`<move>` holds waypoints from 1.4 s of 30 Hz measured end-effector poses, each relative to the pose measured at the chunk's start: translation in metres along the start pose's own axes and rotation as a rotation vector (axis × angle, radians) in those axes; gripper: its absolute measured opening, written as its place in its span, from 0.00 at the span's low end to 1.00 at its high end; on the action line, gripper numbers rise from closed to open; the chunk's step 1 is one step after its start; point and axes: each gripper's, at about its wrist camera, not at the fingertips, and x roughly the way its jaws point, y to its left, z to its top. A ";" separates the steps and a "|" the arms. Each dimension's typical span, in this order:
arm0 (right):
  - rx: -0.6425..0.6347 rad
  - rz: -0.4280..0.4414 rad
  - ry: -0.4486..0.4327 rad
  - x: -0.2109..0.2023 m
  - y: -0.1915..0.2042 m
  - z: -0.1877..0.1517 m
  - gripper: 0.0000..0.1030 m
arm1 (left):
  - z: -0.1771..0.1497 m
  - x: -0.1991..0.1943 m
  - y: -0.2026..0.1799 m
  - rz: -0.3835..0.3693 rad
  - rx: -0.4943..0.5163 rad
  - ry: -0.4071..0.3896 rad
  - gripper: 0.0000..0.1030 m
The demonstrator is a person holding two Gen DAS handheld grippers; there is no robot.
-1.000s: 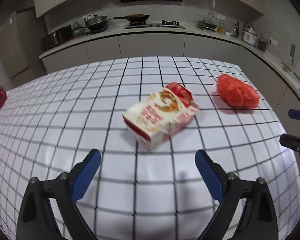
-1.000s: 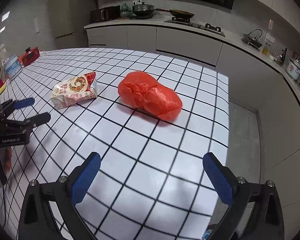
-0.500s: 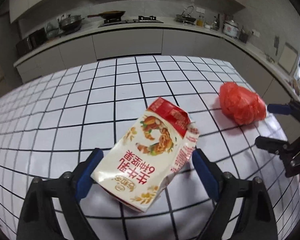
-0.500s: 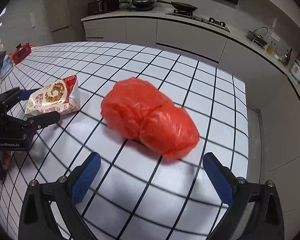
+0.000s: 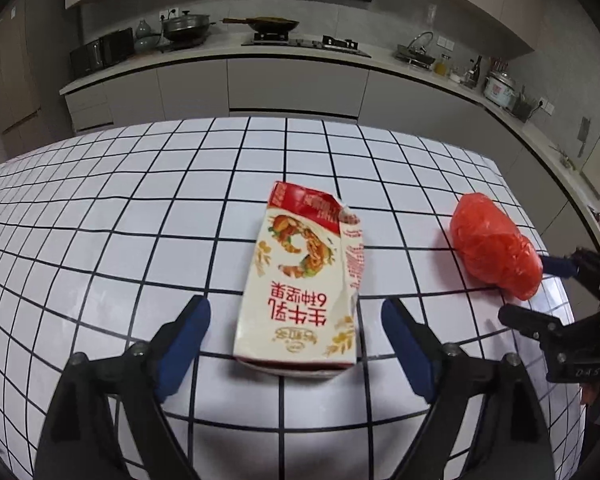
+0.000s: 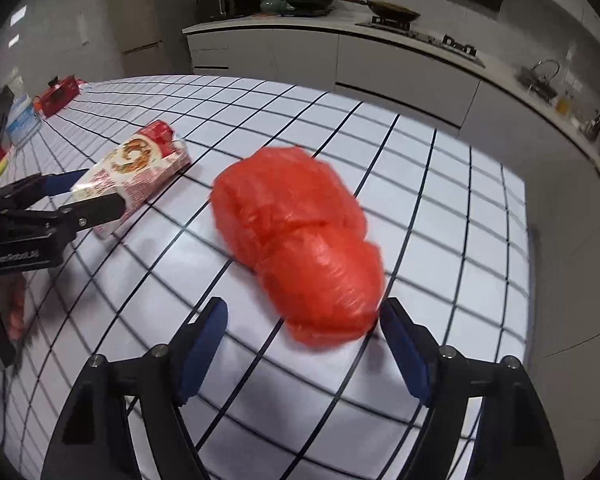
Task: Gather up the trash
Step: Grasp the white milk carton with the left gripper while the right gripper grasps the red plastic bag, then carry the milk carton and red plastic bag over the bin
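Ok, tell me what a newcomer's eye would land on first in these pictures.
First the crumpled red plastic bag, glaring against the white grid-tiled table, lying just ahead of the open right gripper. Next the flattened white and red milk carton, lying on the table with its near end between the fingers of the open left gripper. Behind both runs a grey kitchen counter with pots and a wok.
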 end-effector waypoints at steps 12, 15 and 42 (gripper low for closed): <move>0.021 0.040 -0.028 0.015 0.007 0.017 0.44 | 0.006 0.013 -0.008 0.012 0.009 -0.001 0.55; 0.027 0.043 -0.058 0.000 0.007 0.011 0.43 | 0.002 0.005 -0.013 0.002 0.000 -0.024 0.54; 0.064 0.094 -0.111 -0.118 -0.001 -0.130 0.43 | -0.097 -0.094 -0.091 0.055 -0.047 -0.079 0.54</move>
